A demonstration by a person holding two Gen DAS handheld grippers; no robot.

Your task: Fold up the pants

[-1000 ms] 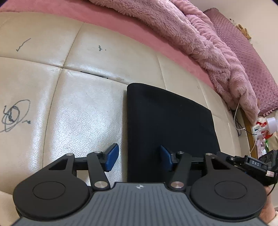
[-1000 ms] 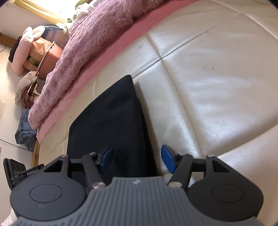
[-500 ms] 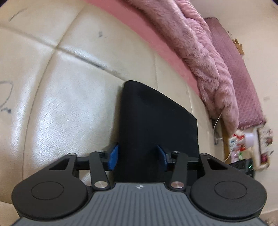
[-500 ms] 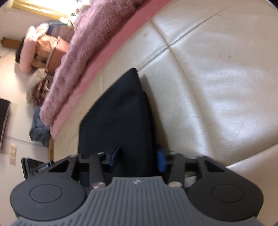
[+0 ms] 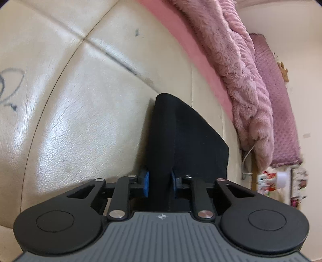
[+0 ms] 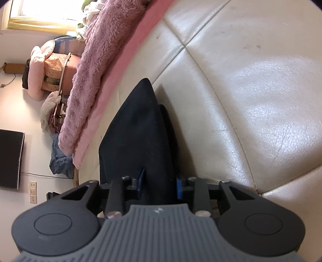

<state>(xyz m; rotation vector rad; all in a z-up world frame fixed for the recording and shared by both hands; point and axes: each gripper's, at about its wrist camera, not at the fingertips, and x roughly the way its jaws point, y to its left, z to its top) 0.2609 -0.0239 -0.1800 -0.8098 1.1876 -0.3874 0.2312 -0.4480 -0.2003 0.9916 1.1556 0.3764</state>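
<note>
Cream leather sofa (image 5: 84,112) underneath; both claws, left claw (image 5: 159,182) and right claw (image 6: 160,184), pinch the black pants (image 5: 181,137) near corners. Soft, floppy, light fabric, probably sags mid-lift.

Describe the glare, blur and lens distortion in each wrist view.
Left wrist view: fisheye bends the cream leather cushion seams into arcs; soft glare on the leather beside the black pants; the clutter at the right edge is smeared by motion blur. Right wrist view: strong sheen on the leather right of the pants; the window is blown out; dark corners from the lens.
</note>
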